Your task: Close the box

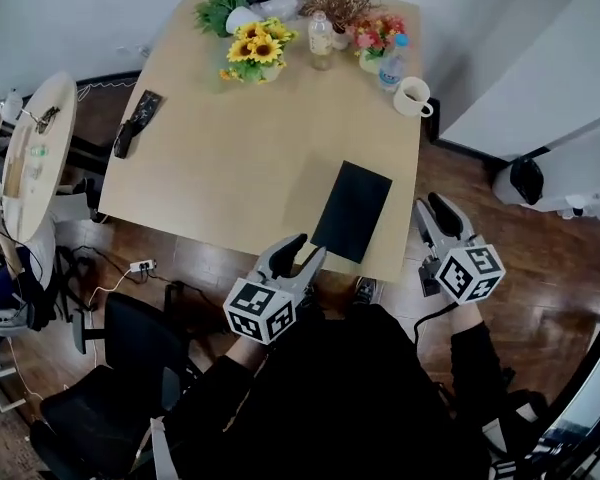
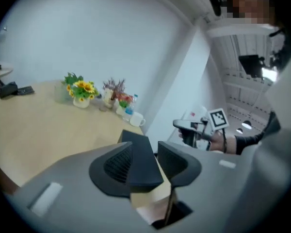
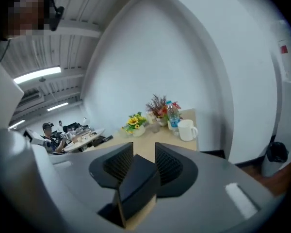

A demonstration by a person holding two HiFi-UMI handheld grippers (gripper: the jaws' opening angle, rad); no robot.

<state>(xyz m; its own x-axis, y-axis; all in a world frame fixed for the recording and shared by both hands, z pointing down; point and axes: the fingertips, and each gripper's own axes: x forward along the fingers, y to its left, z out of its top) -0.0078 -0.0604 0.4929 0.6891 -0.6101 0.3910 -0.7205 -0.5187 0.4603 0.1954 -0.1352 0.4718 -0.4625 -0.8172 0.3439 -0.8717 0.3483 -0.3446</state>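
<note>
1. Left gripper point(image 1: 302, 252): jaws apart, nothing clamped. Its tips sit just beside the near corner of the black box point(image 1: 352, 211).
2. Right gripper point(image 1: 430, 211): jaws also apart, gripping nothing. It is held off the right edge of the table point(image 1: 230, 158), clear of the box.
3. Box lies flat by the table's near edge (lid state hard to judge from above).
4. Sunflowers point(image 1: 255, 50) and mug point(image 1: 412, 96) stand at the far end, well apart from the box.

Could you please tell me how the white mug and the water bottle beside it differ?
The white mug is opaque, squat and has a handle; the water bottle is clear, taller, with a blue cap. Both stand upright near the table's far right corner.
</note>
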